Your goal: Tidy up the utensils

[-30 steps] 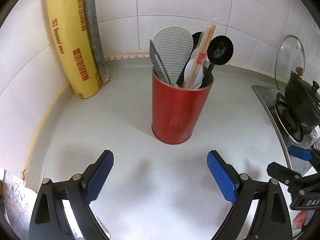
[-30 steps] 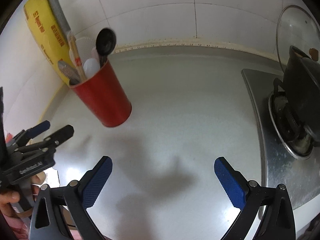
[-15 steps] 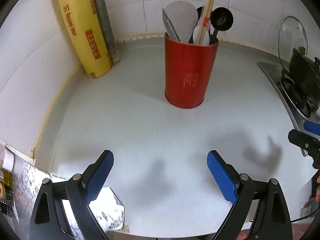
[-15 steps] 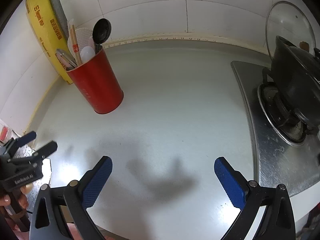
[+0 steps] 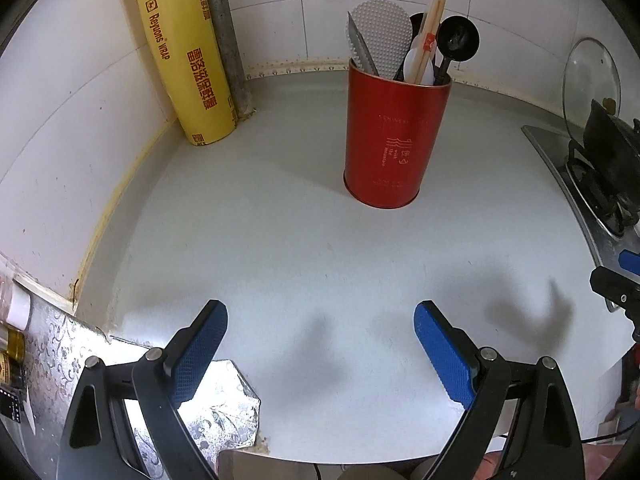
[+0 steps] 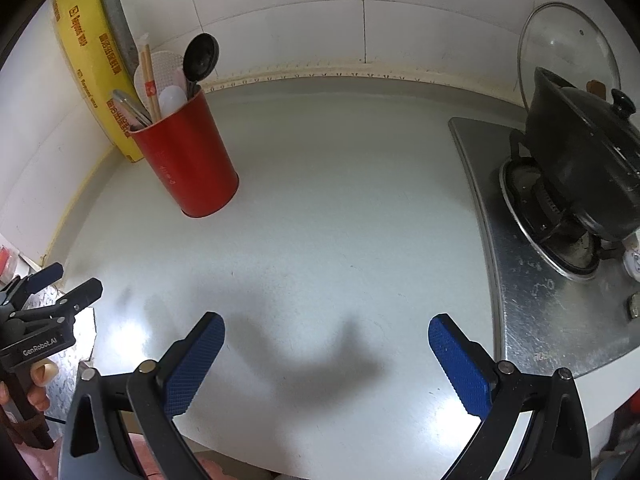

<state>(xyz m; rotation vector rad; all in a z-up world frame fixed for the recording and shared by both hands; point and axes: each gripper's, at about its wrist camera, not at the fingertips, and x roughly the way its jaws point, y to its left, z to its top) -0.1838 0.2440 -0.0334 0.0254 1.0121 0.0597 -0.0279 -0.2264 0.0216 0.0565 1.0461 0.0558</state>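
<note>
Both grippers hover with fingers spread wide over the pale grey surface (image 5: 280,240), holding nothing.

The left gripper (image 5: 320,352) faces the tall red cylindrical holder (image 5: 396,140) at its 12 o'clock, upright and packed with chopsticks (image 5: 430,36), a black ladle (image 5: 456,44) and a white dotted paddle (image 5: 380,36) (utensils stand handle-down); from the right gripper (image 6: 326,360) the holder sits at 11 o'clock, well apart.

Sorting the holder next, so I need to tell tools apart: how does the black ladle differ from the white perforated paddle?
The black ladle has a small, round, solid head; the white perforated paddle is broad, flat and dotted. The ladle leans right, the paddle sits left of it. Both stand head-up in the red holder.
</note>
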